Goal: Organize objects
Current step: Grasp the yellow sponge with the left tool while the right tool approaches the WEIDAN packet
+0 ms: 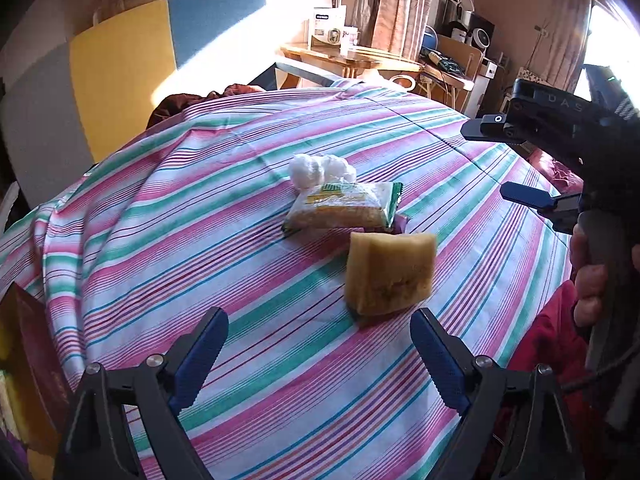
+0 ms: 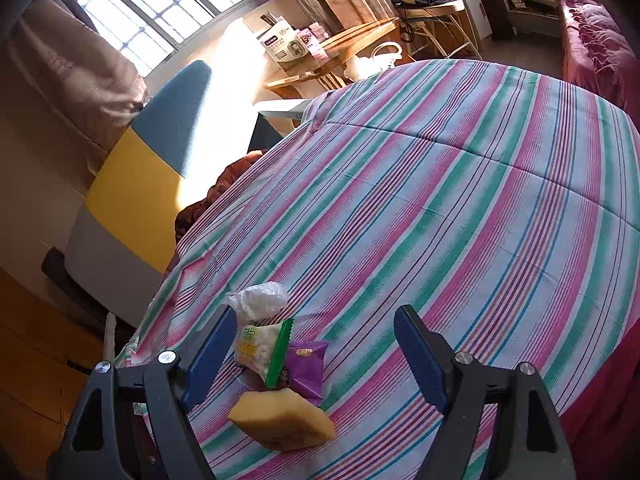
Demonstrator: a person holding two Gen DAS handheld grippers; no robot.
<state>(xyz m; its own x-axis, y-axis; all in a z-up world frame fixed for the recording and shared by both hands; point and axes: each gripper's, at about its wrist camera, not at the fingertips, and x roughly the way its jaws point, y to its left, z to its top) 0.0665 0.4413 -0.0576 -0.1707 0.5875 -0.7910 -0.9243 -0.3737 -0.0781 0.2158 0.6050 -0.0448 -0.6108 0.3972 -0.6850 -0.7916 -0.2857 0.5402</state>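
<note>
A yellow sponge (image 1: 390, 272) lies on the striped bedspread (image 1: 240, 240), just beyond my open, empty left gripper (image 1: 318, 344). Behind it lie a green-edged snack packet (image 1: 340, 206), a purple packet (image 1: 401, 222) mostly hidden under it, and a white crumpled bag (image 1: 320, 170). My right gripper (image 1: 508, 160) shows at the right edge, open. In the right wrist view the open right gripper (image 2: 316, 348) hovers over the sponge (image 2: 282, 420), the green-edged packet (image 2: 262, 350), the purple packet (image 2: 306, 368) and the white bag (image 2: 260, 300).
A yellow, blue and grey headboard (image 1: 120, 76) stands behind the bed. A dark red cloth (image 1: 188, 102) lies at the bed's far edge. A wooden table (image 1: 348, 58) with boxes stands by the window. A brown box (image 1: 28, 360) is at the left edge.
</note>
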